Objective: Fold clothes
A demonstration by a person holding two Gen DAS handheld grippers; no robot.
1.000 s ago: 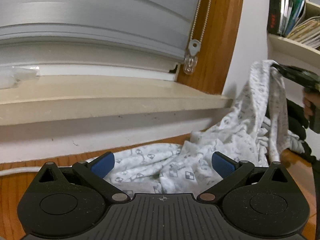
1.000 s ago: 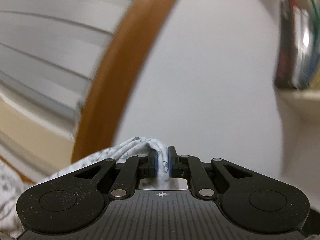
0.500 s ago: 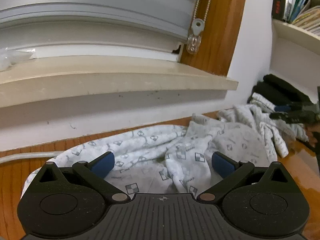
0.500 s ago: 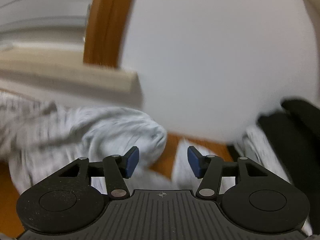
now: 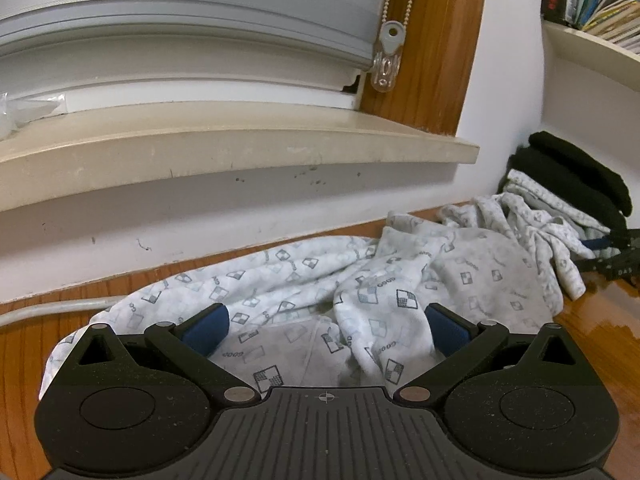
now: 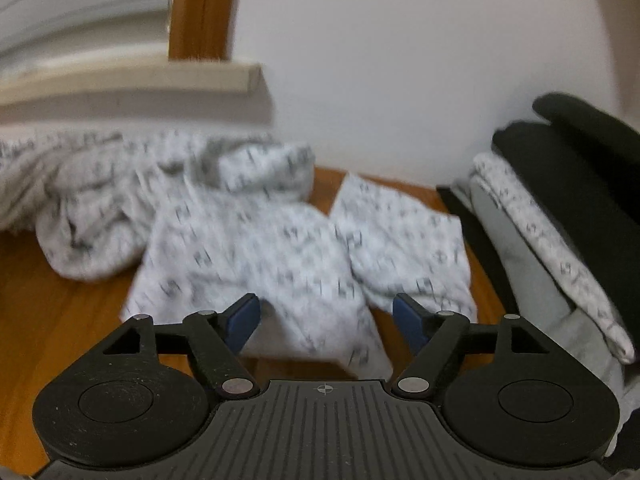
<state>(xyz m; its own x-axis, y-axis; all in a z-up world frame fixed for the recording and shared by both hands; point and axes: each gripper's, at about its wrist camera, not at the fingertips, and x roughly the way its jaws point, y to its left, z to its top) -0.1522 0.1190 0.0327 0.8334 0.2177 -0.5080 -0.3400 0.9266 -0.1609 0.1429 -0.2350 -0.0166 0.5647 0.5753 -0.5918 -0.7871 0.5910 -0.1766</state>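
A white garment [image 5: 400, 280] with a small checked print lies crumpled on the wooden table [image 5: 20, 352] below the window sill. My left gripper [image 5: 325, 328] is open just above its near folds, its blue pads clear of the cloth. In the right wrist view the same garment [image 6: 248, 240] is blurred; two flat ends of it reach toward me. My right gripper [image 6: 326, 322] hangs low over them with its jaws opening; cloth lies beneath the gap, unpinched. It also shows at the left view's right edge as the right gripper [image 5: 592, 254].
A stack of folded clothes [image 6: 580, 168], black on top, printed white and grey below, stands against the wall at the right. The window sill [image 5: 240, 140] overhangs the table's back edge. A grey cable [image 5: 40, 310] runs along the wall; shelves with books [image 5: 592, 0] hang upper right.
My right gripper held the garment's end up high, then let it go, opened and sank toward the table. The cloth dropped into a crumpled heap. My left gripper stayed open.
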